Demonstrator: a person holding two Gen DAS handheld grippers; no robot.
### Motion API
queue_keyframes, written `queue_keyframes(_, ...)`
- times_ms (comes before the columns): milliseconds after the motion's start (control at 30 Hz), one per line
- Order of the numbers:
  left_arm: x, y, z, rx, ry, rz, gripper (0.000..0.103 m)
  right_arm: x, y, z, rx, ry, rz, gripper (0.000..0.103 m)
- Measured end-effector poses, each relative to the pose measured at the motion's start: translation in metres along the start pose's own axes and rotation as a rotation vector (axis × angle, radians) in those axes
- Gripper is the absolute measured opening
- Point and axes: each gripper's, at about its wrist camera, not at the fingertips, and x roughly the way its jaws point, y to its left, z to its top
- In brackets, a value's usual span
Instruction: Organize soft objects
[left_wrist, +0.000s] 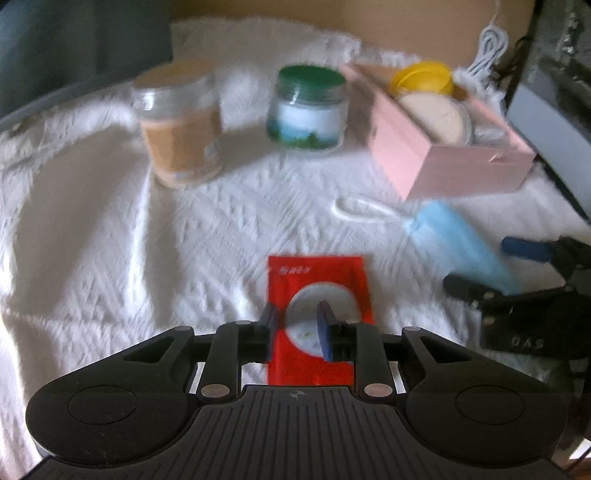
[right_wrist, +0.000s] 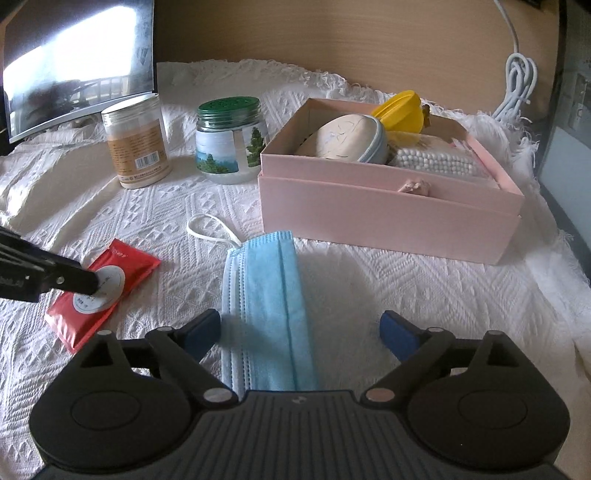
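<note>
Soft things lie on a white cloth (right_wrist: 369, 288) spread over the surface. Far right sits a pink box (right_wrist: 388, 218), holding a round pouch (right_wrist: 351, 138), a yellow lid (right_wrist: 402, 109) and a white beaded piece (right_wrist: 432, 160). Left of it stand a green-lidded jar (right_wrist: 229, 140) and a tan jar (right_wrist: 136, 144). Nearer, a blue mask (right_wrist: 266, 306) lies flat between the widely spread jaws of the right gripper (right_wrist: 301, 332), untouched. Near left, the left gripper (left_wrist: 297, 328), jaws narrow, hangs over a red wipes pack (left_wrist: 317, 314); whether it touches I cannot tell.

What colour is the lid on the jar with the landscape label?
Dark green lid, clearest in the right wrist view.
</note>
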Motion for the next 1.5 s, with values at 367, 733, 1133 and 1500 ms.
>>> queue_keyframes(367, -0.011, 0.003, 0.008, -0.073, -0.077, -0.084, 0.029, 0.001, 0.001, 0.0, -0.003, 0.006, 0.015, 0.099)
queue_keyframes(733, 0.001, -0.039, -0.008, 0.155, -0.003, -0.067, 0.034, -0.009, -0.011, 0.009, -0.057, 0.053, 0.006, 0.097)
queue_keyframes(1133, 0.012, -0.069, -0.014, 0.234, -0.005, -0.146, 0.098, -0.02, -0.046, -0.015, 0.059, 0.015, -0.061, 0.099)
queue_keyframes(1500, 0.019, -0.037, -0.009, 0.082, 0.0, 0.006, 0.098, -0.02, -0.049, -0.014, 0.067, 0.015, -0.055, 0.101)
